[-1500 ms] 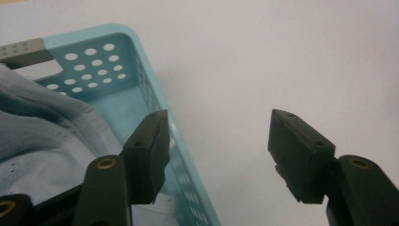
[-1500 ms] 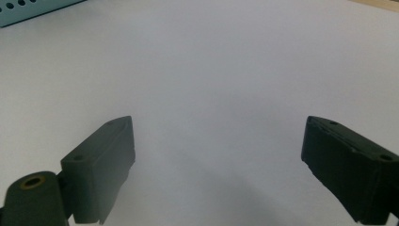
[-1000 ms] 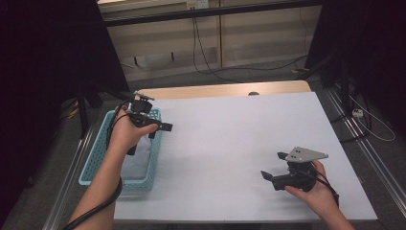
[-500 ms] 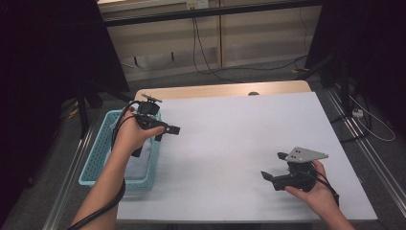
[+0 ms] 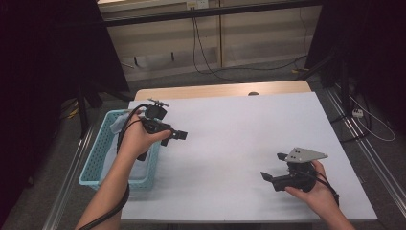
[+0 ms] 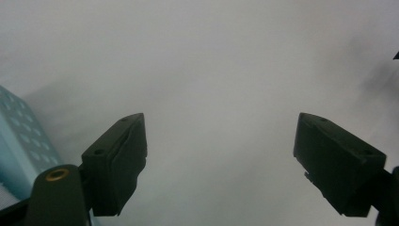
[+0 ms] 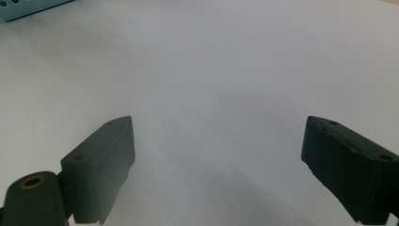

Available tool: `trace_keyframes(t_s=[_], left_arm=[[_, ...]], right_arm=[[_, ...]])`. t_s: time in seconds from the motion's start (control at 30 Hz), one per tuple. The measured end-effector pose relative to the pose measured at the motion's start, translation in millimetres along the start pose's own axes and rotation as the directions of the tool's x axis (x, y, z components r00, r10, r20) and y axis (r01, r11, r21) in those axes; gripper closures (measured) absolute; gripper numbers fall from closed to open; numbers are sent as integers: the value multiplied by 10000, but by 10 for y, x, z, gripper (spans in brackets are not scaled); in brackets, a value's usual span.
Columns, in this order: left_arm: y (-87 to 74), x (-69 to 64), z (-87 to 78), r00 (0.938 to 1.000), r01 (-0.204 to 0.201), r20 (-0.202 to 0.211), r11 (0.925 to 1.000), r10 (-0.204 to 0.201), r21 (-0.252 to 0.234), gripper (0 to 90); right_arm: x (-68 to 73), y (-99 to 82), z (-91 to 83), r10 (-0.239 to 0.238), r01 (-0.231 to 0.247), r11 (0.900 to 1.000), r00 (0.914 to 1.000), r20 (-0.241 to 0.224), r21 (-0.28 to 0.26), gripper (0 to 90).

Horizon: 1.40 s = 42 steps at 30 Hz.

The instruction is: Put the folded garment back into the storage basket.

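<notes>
The left gripper (image 5: 178,135) sits just right of the basket (image 5: 95,163), fingers spread and just been opening, nothing between them. A pale cloth (image 5: 119,125) lies in the basket behind it. The right gripper (image 5: 273,168), far off over the worktop (image 5: 230,124), also gapes empty, so the left's closer.

A white table top (image 5: 249,143) fills the middle of the room, its far edge backed by a strip of pale wood (image 5: 215,90). Beyond that strip, a grey floor (image 5: 249,76) carries loose black cables (image 5: 225,67) running toward a beige wall panel (image 5: 163,48). Black curtains (image 5: 48,52) hang on either side of the table. Metal rails (image 5: 368,153) flank it, and a white cable (image 5: 378,129) lies just beyond the right-hand rail.
</notes>
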<state>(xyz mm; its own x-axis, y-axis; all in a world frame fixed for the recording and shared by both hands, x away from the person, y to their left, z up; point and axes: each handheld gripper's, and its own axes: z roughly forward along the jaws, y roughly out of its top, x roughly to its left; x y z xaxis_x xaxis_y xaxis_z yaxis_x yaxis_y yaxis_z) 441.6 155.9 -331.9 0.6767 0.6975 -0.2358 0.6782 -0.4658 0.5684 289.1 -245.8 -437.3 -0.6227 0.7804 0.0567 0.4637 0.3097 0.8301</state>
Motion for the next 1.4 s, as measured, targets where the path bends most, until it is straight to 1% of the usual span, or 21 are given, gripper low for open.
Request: trace_keyframes(t_s=[0.2, 0.37, 0.53, 0.57, 0.63, 0.73, 0.83, 0.93, 1.0, 1.03, 1.07, 1.13, 1.17, 1.2, 1.23, 1.3, 1.33, 1.4], left_arm=[[-35, -48, 59, 9998, -108, 189, 9999, 108, -17, 175], [-65, -100, 94, 9992, -279, 279, 9996, 278, 12, 168], [-98, -128, 122, 9987, -311, 411, 9995, 311, -8, 163], [-110, -131, 133, 9989, -231, 402, 9997, 233, -49, 163], [-131, -134, 146, 9987, -295, 423, 9996, 297, -50, 163], [-146, -148, 157, 9985, -277, 469, 9996, 281, -96, 163], [-166, -194, 177, 9976, -424, 536, 9991, 428, -87, 160], [-175, -222, 184, 9973, -424, 596, 9990, 431, -124, 156], [-200, -258, 193, 9971, -461, 598, 9987, 472, -200, 156], [-209, -261, 191, 9965, -554, 621, 9983, 563, -165, 154], [-223, -276, 199, 9972, -411, 622, 9988, 427, -263, 154], [-246, -285, 197, 9964, -564, 626, 9981, 579, -253, 151], [-259, -299, 200, 9970, -463, 605, 9982, 485, -377, 151], [-268, -305, 196, 9968, -505, 601, 9980, 528, -389, 151], [-279, -319, 197, 9967, -458, 653, 9980, 486, -431, 151], [-296, -339, 190, 9964, -506, 651, 9976, 536, -466, 151], [-303, -345, 184, 9958, -632, 637, 9969, 661, -472, 151], [-318, -364, 177, 9955, -600, 699, 9968, 637, -530, 150]], right_arm=[[-2, -7, 5, -3, 3, 10000, 10000, -78, 45, 100], [-12, -12, 2, 42, -42, 10000, 9999, -93, 48, 99], [-13, -15, 0, 76, -75, 9999, 9999, -139, 85, 96], [-11, -16, 0, 84, -82, 9999, 9999, -141, 99, 96], [-10, -18, 2, 67, -65, 9999, 9999, -150, 106, 95], [-7, -18, 0, 63, -61, 9999, 9998, -162, 98, 94], [-7, -18, -2, 75, -73, 9999, 9999, -152, 94, 93], [-8, -19, -5, 65, -64, 9999, 9998, -163, 89, 90], [-6, -19, -11, 89, -88, 9999, 9998, -179, 75, 88], [-7, -19, -12, 87, -86, 9999, 9998, -185, 65, 89], [-7, -20, -12, 85, -84, 9999, 9998, -186, 69, 88], [-4, -22, -10, 95, -93, 9999, 9997, -204, 86, 88], [-3, -23, -10, 89, -87, 9999, 9997, -207, 96, 88], [-2, -23, -11, 86, -84, 9999, 9998, -199, 99, 87], [-1, -23, -11, 85, -83, 9999, 9997, -210, 93, 87], [-1, -24, -13, 81, -79, 9999, 9998, -200, 100, 87], [-1, -25, -13, 107, -105, 9999, 9998, -171, 119, 86], [-4, -27, -14, 173, -171, 9998, 9997, -148, 141, 85]])
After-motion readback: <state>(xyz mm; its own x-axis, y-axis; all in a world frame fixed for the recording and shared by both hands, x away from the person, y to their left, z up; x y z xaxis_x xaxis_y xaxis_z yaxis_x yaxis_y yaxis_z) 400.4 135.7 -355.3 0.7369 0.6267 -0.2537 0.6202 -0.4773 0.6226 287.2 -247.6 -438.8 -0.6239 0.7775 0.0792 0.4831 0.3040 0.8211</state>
